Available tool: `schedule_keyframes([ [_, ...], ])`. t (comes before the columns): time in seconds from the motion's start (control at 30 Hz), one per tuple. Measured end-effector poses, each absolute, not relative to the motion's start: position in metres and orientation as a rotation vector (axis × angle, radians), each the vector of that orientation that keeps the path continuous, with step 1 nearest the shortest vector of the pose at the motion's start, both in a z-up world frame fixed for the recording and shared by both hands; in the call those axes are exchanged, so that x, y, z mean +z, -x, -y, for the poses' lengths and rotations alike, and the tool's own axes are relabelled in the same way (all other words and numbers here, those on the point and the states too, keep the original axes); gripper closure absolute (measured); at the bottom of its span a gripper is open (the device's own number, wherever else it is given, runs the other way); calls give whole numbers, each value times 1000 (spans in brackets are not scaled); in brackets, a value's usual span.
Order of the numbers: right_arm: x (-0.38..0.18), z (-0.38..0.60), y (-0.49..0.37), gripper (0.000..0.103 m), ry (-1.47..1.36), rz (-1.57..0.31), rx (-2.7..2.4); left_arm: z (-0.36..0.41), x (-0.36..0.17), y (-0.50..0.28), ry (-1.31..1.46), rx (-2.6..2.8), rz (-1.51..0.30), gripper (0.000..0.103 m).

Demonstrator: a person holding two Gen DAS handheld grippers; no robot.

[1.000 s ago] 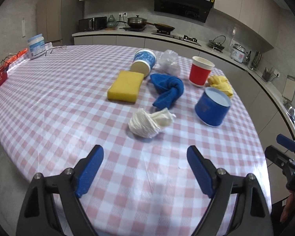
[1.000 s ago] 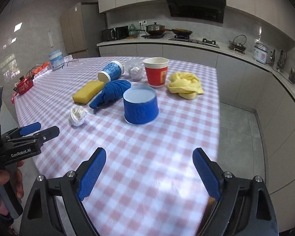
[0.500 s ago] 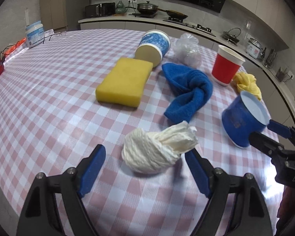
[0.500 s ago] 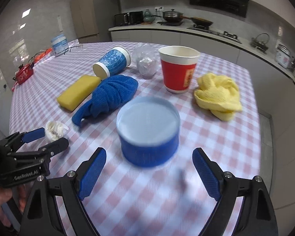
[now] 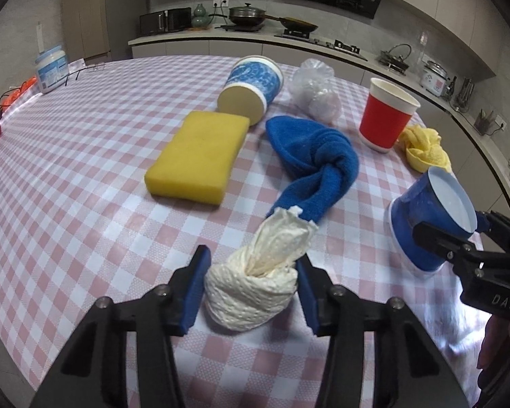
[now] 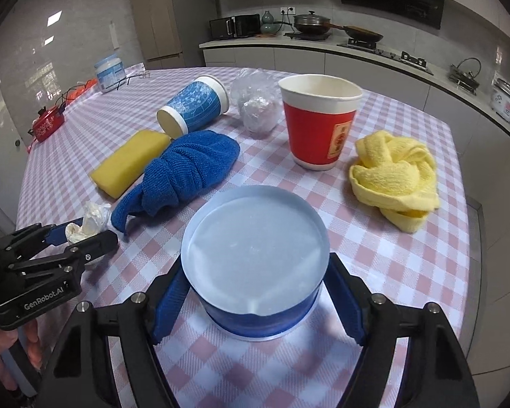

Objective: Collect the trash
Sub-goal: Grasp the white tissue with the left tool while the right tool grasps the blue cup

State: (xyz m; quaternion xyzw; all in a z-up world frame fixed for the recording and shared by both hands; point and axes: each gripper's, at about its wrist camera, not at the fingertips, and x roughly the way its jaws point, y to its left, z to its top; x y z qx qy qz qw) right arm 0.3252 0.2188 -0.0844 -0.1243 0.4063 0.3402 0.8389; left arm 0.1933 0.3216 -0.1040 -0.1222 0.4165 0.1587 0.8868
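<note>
**A:** ok so a second ago both claws were hanging wide over bare checkered tablecloth, short of everything. Now each one has slid in around its own target and the jaws are closing. Two pickups starting at once, basically.

**B:** go left to right for me?

**A:** Left gripper first. The crumpled paper towel wad sits right between its blue pads, near the table's front edge, just in front of the tail of the blue cloth. The pads look to be touching its sides, maybe just starting to press, but I'd still call it unclenched, not a real grasp yet. The wad itself is off-white, dimpled, twisted into a ball with a loose frilly end sticking up and away from the camera. Soft stuff, should squash a bit.

**B:** and the other side?

**A:** Right gripper straddles the blue tub, which sits upside down with its pale flat bottom up, in front of the red paper cup and the yellow cloth. Jaws closing here too, pads right beside the wall. Can't see them squeezing yet, so also still released.

**B:** so nothing's lifted?

**A:** Nope, both things rest on the table. The tipped blue-patterned cup and crinkled plastic bag further back haven't been touched.
</note>
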Motion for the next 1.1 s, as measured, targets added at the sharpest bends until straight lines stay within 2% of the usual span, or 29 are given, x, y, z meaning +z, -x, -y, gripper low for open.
schedule_keyframes([
  [0.47,-42,-135,-247,25,186,-788,556,-274,-70,-150,200,150,-818,54],
  [1.1,-9,35,-134,25,87,-741,236,-138,-52,-116,93,-192,-792,54],
])
